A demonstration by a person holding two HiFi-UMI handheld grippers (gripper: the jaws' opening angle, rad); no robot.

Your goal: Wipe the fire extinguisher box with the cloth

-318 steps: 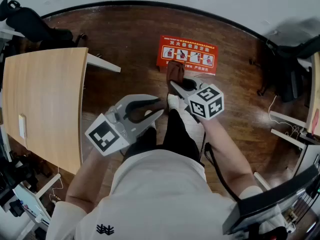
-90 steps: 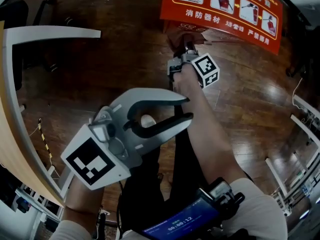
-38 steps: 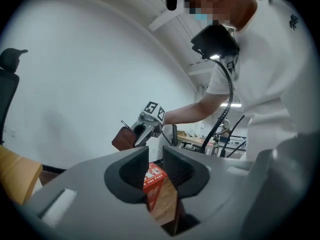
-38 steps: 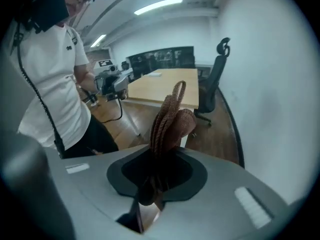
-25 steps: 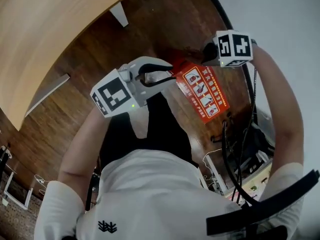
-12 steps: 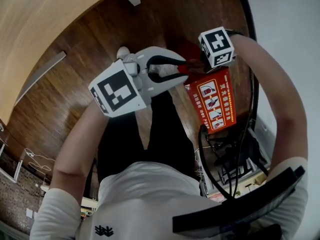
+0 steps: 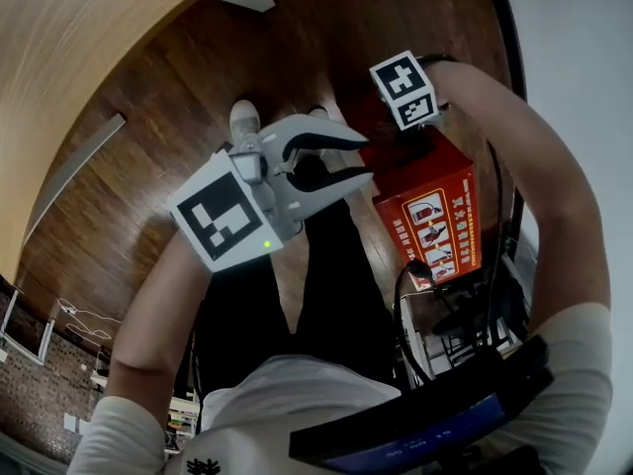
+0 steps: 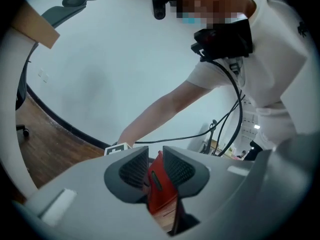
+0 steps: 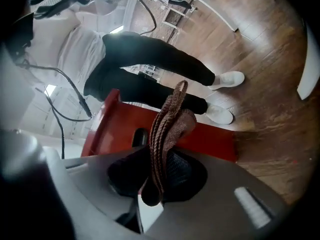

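The red fire extinguisher box (image 7: 427,216) stands on the wooden floor by the white wall, its printed face turned toward me. Over its far top edge is my right gripper (image 7: 398,130), its marker cube uppermost. In the right gripper view that gripper (image 9: 160,171) is shut on the brown cloth (image 9: 167,121), which hangs above the box's red top (image 9: 120,124) with its handle slot. My left gripper (image 7: 364,162) is open beside the box's left edge. In the left gripper view a strip of the red box (image 8: 161,184) shows in the gap of the left gripper (image 8: 156,166).
A wooden table (image 7: 69,38) with a white leg (image 7: 74,166) fills the upper left. Black cables (image 7: 435,300) lie behind the box near the wall. The person's white shoes (image 7: 243,119) and dark legs stand just left of the box.
The view has swung round, so the box now sits lower right with its label facing me. The right gripper with the cloth has shifted along the box top. The left gripper stays open.
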